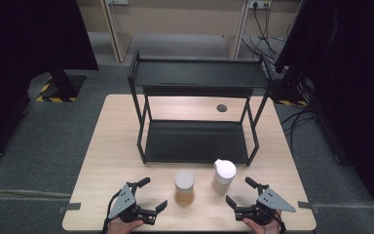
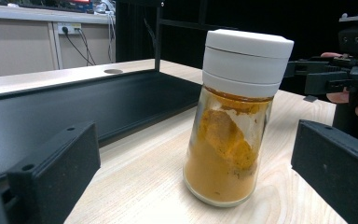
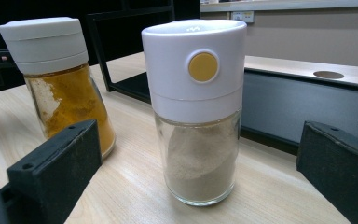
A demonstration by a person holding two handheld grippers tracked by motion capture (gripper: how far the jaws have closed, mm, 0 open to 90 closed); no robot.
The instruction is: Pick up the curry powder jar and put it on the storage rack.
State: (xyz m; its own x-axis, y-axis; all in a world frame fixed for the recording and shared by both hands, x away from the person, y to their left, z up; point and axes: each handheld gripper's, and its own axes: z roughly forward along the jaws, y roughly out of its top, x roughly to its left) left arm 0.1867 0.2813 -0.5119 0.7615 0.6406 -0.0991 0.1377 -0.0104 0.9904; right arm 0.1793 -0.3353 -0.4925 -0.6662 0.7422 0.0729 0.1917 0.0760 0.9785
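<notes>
Two spice jars stand upright on the wooden table (image 1: 107, 146), near its front edge. The jar of orange powder (image 1: 184, 186) has a white cap; in the left gripper view this orange jar (image 2: 233, 135) stands ahead of and between the jaws, untouched. My left gripper (image 1: 155, 193) is open, just left of it. The jar of pale powder (image 1: 223, 175) has a tall white cap with a yellow button. In the right gripper view that pale jar (image 3: 196, 116) stands between the wide jaws, apart from both. My right gripper (image 1: 238, 191) is open, just right of it.
A black two-tier metal rack (image 1: 197, 141) stands behind the jars, its lower shelf (image 2: 74, 107) level with the tabletop and bare. A round cable hole (image 1: 221, 107) sits at the table's back. Dark curtains and stands flank the table.
</notes>
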